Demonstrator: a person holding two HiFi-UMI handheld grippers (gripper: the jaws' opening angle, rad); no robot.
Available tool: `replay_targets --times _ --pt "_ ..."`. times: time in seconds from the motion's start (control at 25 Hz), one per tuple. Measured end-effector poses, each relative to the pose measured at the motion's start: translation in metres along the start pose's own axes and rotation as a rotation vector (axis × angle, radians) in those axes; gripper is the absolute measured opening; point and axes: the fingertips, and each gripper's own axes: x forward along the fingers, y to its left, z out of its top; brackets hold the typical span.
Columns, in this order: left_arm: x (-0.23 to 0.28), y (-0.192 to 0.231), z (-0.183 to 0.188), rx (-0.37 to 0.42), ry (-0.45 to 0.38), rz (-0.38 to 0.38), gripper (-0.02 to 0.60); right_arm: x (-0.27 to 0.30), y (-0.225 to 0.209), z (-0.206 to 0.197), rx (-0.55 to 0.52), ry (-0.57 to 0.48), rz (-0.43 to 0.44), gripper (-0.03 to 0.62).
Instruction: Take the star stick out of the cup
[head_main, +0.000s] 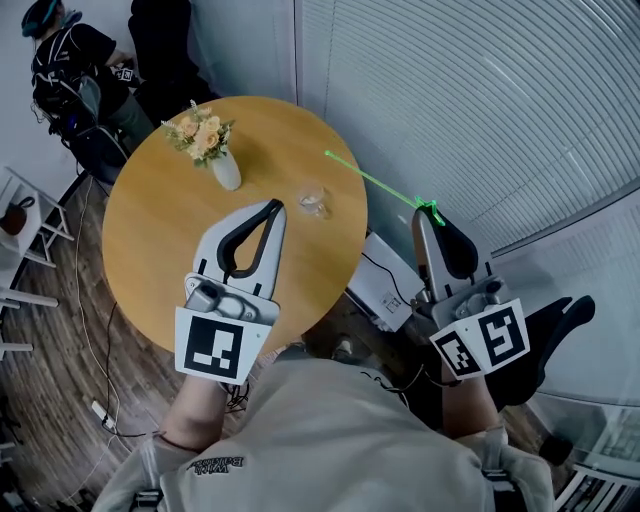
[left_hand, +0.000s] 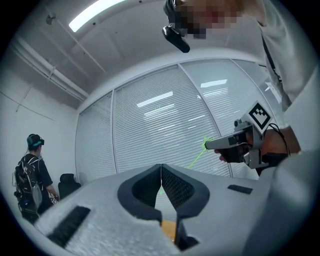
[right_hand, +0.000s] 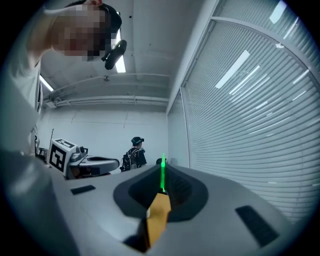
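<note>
The thin green star stick (head_main: 375, 180) is clear of the cup, with my right gripper (head_main: 424, 212) shut on it by its star end, off the table's right edge. Its free end points up-left over the table rim. In the right gripper view the stick (right_hand: 162, 176) stands pinched between the shut jaws (right_hand: 163, 167). The left gripper view shows the stick (left_hand: 199, 156) slanting down-left from the right gripper (left_hand: 207, 145). A small clear glass cup (head_main: 314, 202) stands on the round wooden table (head_main: 170, 230). My left gripper (head_main: 277, 206) hovers just left of the cup, shut and holding nothing (left_hand: 161, 170).
A white vase of flowers (head_main: 226, 170) stands at the table's far side. A person with a backpack (head_main: 70, 60) stands at the back left by a dark chair. Window blinds (head_main: 480, 90) run along the right. A white box (head_main: 385, 280) lies on the floor under the table's right edge.
</note>
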Motion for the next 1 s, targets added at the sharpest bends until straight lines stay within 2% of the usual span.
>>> replay_targets --times 0.16,0.4,1.0 --pt "0.001 -0.004 -0.014 -0.024 0.042 -0.008 0.021 -0.001 -0.003 -0.012 0.023 0.029 -0.003 0.037" --pt "-0.003 -0.001 -0.015 -0.041 0.045 0.012 0.021 -0.003 -0.002 -0.015 0.065 0.042 0.015 0.037" --pt "-0.001 -0.006 -0.024 -0.05 0.075 0.001 0.021 -0.007 0.001 -0.02 0.059 0.052 0.027 0.037"
